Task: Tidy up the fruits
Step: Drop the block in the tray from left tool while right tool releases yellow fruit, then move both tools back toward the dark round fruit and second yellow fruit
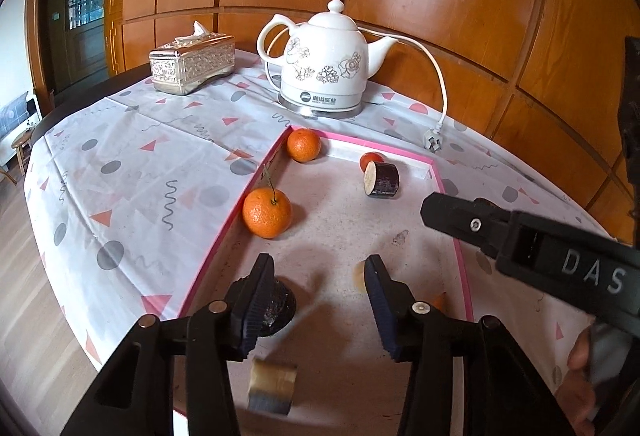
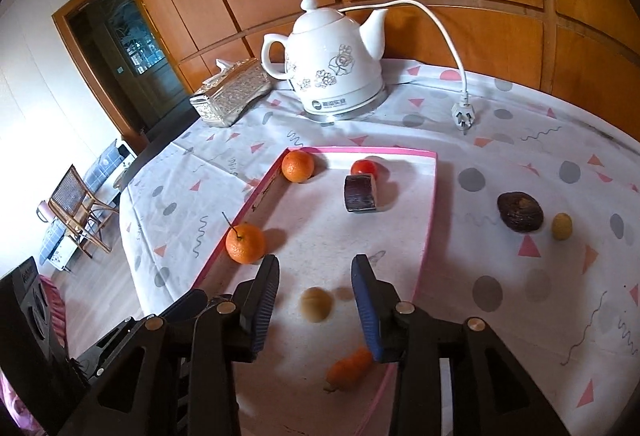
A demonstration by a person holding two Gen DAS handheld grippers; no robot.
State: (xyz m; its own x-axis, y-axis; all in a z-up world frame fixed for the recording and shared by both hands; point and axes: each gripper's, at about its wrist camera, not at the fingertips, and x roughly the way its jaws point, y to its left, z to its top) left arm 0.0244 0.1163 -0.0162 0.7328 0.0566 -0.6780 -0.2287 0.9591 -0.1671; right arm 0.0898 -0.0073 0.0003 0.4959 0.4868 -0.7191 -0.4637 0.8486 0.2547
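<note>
A pink-rimmed white tray (image 1: 438, 179) (image 2: 430, 220) holds two oranges (image 1: 267, 212) (image 1: 304, 144), a small red fruit (image 1: 370, 159), a dark sugarcane piece (image 1: 383, 180), a dark round fruit (image 1: 280, 306), and a second cane piece (image 1: 273, 384), blurred. My left gripper (image 1: 320, 306) is open and empty above the tray's near end. My right gripper (image 2: 316, 310) is open over a small tan fruit (image 2: 316, 304), with a small orange fruit (image 2: 348, 368) below it. A dark wrinkled fruit (image 2: 520, 212) and a yellow fruit (image 2: 562, 226) lie on the cloth right of the tray.
A white electric kettle (image 1: 324, 71) (image 2: 336, 71) with a loose cord and plug (image 2: 462, 115) stands behind the tray. A silver tissue box (image 1: 192, 63) (image 2: 230, 95) sits at the back left. The patterned tablecloth (image 1: 140, 171) covers a round table; wood panelling is behind.
</note>
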